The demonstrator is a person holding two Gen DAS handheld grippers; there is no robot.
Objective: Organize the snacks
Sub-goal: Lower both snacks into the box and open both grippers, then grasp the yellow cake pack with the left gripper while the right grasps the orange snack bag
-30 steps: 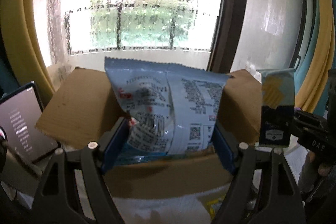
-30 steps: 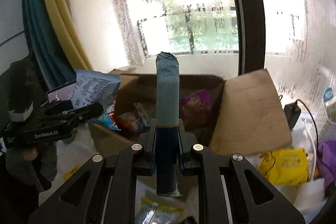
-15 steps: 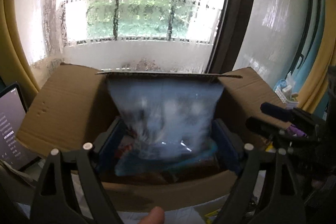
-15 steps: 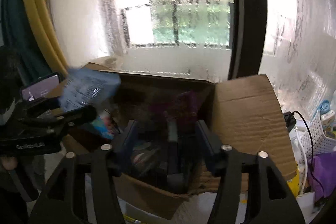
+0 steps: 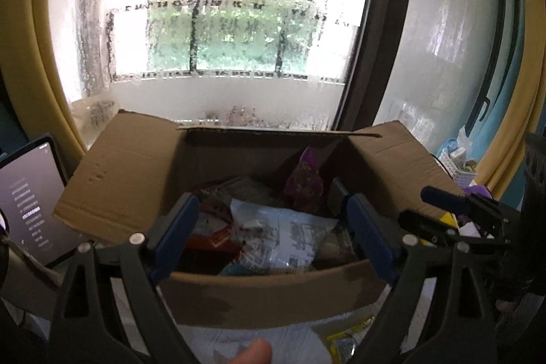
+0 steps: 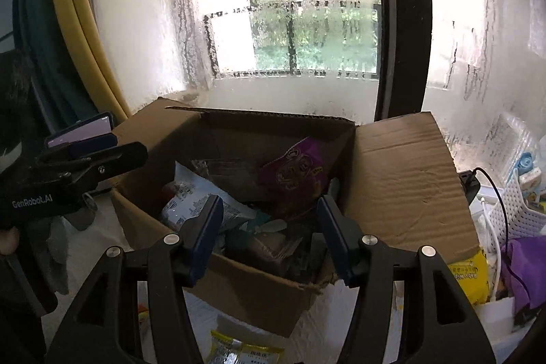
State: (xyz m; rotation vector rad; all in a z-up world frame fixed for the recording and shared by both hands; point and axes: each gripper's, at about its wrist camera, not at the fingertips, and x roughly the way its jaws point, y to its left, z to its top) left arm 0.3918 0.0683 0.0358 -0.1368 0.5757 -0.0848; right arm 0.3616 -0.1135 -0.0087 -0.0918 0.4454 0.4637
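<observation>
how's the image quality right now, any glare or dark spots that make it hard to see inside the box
Left wrist view: the window is blown out, so the cardboard box interior is dim, though the pale blue snack bag reads fine; fisheye bends the frame edges. Right wrist view: same backlight, the purple snack bag is clear, the box's near corner is murky.

Below the right gripper (image 6: 269, 227), a yellow packet (image 6: 245, 351) is cut off by the bottom edge. Ahead of its fingers, the packets deep in the cardboard box (image 6: 402, 179) are shadowed and cannot be identified. Left of the left gripper (image 5: 271, 227), the tablet (image 5: 29, 197) is cropped, its text too small to be read.
</observation>
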